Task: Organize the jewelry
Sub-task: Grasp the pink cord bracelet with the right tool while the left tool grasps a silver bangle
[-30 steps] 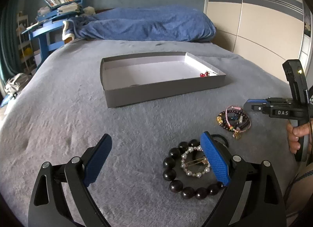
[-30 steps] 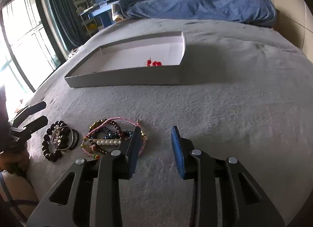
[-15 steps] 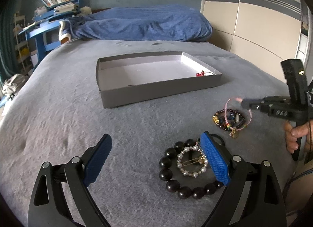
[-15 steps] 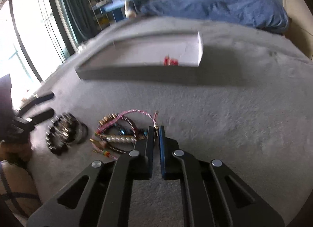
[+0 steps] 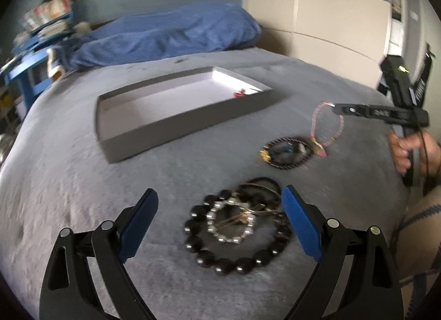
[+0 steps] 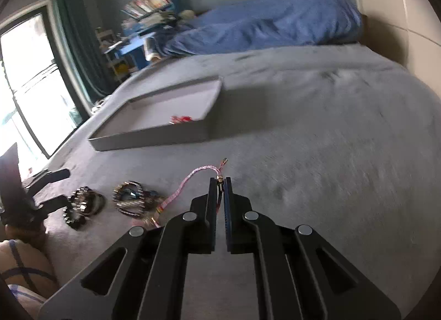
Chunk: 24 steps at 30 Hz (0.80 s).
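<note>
My right gripper [image 6: 220, 182] is shut on a pink braided bracelet [image 6: 190, 179] and holds it lifted above the bed; it also shows in the left wrist view [image 5: 335, 106] with the bracelet [image 5: 314, 121] hanging from it. My left gripper [image 5: 220, 215] is open and empty over a black bead bracelet [image 5: 220, 262] with a pearl ring [image 5: 215, 226] inside it. A pile of mixed bracelets [image 5: 286, 153] lies on the bed. A grey shallow box [image 5: 143, 132] holds a red piece [image 5: 239, 94].
A grey blanket [image 6: 330, 132] covers the bed. A blue duvet [image 5: 165, 36] lies at the head. A blue shelf with books [image 5: 33, 55] stands at far left. A wardrobe [image 5: 330, 11] is at the right, a window [image 6: 24, 85] beyond the bed.
My right gripper shut on the pink bracelet and lifted it off the pile toward the box. My left gripper stayed open over the black beads.
</note>
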Each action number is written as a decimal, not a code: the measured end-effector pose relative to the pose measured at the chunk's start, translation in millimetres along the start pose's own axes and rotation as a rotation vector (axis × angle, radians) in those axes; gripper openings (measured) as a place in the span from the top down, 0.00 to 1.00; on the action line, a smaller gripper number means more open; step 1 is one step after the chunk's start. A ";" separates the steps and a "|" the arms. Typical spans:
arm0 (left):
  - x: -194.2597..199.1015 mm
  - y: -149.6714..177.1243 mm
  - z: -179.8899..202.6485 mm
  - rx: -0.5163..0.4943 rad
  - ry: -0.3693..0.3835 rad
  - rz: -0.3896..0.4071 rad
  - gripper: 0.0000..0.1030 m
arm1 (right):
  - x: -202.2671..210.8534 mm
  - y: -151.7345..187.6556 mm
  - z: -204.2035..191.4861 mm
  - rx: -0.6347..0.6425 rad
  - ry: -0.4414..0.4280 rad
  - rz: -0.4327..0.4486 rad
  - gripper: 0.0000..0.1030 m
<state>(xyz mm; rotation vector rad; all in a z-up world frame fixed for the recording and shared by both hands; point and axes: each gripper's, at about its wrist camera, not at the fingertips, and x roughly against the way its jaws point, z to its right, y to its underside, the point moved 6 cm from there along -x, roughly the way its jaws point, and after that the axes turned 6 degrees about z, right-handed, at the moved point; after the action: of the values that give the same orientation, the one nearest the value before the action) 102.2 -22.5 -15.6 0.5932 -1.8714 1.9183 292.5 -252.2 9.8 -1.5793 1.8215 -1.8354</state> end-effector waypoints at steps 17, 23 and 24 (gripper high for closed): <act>-39.4 1.9 42.3 -0.246 0.070 -0.134 0.35 | -19.4 14.0 13.6 -0.077 -0.005 -0.082 0.95; -40.7 0.3 26.6 -0.154 0.065 -0.143 0.52 | -18.8 14.1 15.4 -0.081 -0.009 -0.079 0.95; -39.4 -0.2 25.0 -0.138 0.073 -0.138 0.52 | -18.7 14.1 15.4 -0.081 -0.010 -0.078 0.95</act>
<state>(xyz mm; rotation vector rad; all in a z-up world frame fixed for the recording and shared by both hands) 135.8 -47.0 -36.8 0.5845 -1.8483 1.6860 303.9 -253.4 -15.8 -1.7071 1.8784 -1.8034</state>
